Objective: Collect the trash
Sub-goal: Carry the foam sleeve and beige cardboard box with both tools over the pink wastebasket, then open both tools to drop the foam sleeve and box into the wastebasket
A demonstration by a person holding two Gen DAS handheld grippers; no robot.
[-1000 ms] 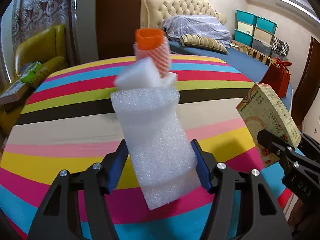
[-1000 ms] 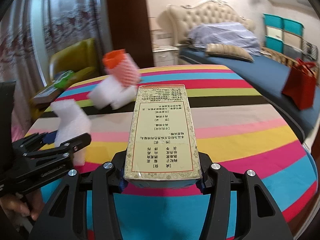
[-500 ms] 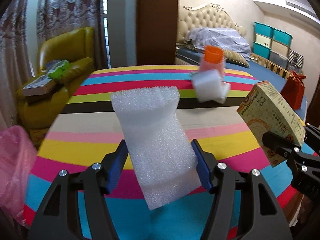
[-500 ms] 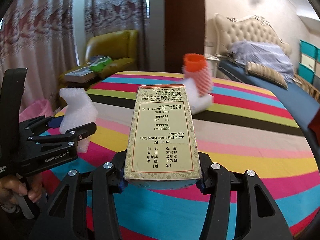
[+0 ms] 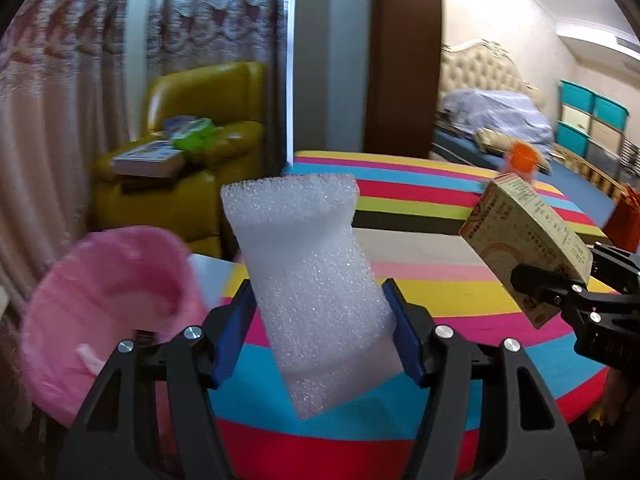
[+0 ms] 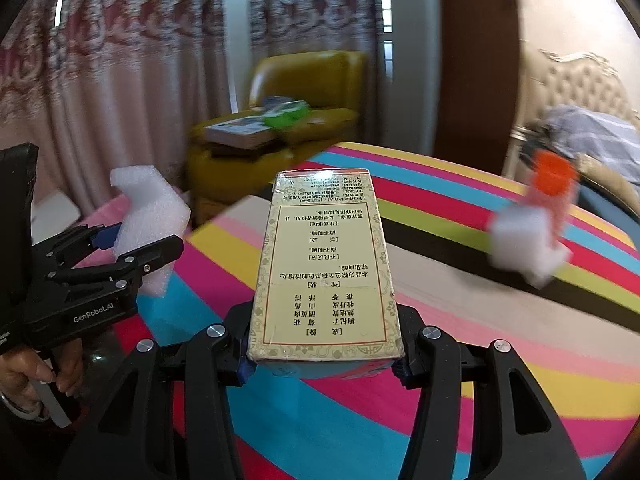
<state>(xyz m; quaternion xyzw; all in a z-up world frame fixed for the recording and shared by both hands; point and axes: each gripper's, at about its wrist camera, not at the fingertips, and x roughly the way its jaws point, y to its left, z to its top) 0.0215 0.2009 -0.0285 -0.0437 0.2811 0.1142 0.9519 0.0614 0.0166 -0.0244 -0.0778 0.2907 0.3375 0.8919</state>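
Observation:
My left gripper (image 5: 320, 320) is shut on a white foam block (image 5: 308, 280), held upright above the striped table's near left edge. A pink trash bag (image 5: 104, 292) gapes open just left of it, beside the table. My right gripper (image 6: 324, 356) is shut on a beige cardboard box (image 6: 324, 268) with printed text. That box shows at the right of the left wrist view (image 5: 528, 236). The left gripper with its foam shows at the left of the right wrist view (image 6: 148, 220). An orange cup in red netting with white foam pieces (image 6: 536, 228) stands on the table's far side.
The round table (image 5: 420, 248) has a bright striped cloth. A yellow armchair (image 5: 192, 140) with books stands behind the pink bag, before curtains. A bed (image 5: 500, 120) and teal storage boxes (image 5: 592, 116) are at the back right.
Both grippers have swung left with their loads. The pink bag has come into the left wrist view, and the orange cup with foam has slid to the right.

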